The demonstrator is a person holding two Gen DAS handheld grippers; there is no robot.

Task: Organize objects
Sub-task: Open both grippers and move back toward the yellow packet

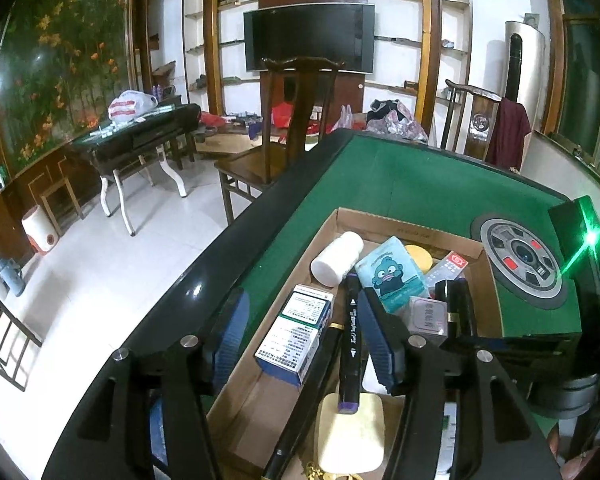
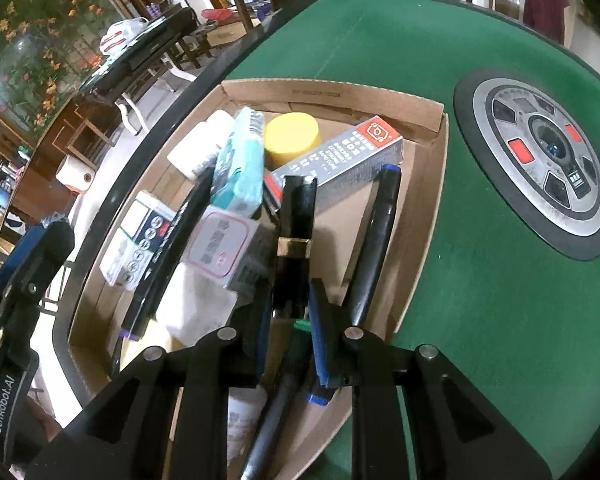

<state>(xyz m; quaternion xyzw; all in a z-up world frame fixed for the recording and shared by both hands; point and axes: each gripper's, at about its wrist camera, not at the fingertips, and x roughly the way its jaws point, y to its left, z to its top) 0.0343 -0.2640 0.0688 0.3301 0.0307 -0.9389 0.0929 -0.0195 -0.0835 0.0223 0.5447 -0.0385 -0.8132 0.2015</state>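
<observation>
While your right hand-held gripper (image 2: 290, 312) pinches a black gold-banded tube (image 2: 296, 216), perhaps lipstick, over the cardboard box (image 2: 332, 92). Your left hand-held gripper (image 1: 300, 328) is spread, empty, above a black marker (image 1: 350, 344).

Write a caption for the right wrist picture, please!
Right gripper clamps a black tube above the cardboard box.

Green felt table (image 2: 440, 40) with black rim; brown cardboard box (image 1: 400, 228); white bottle (image 1: 336, 258); teal tissue pack (image 1: 394, 276) with blue cartoon; yellow lid (image 2: 292, 136); black marker (image 1: 350, 344), purple-tipped; grey carton (image 2: 340, 160), red logo.
</observation>
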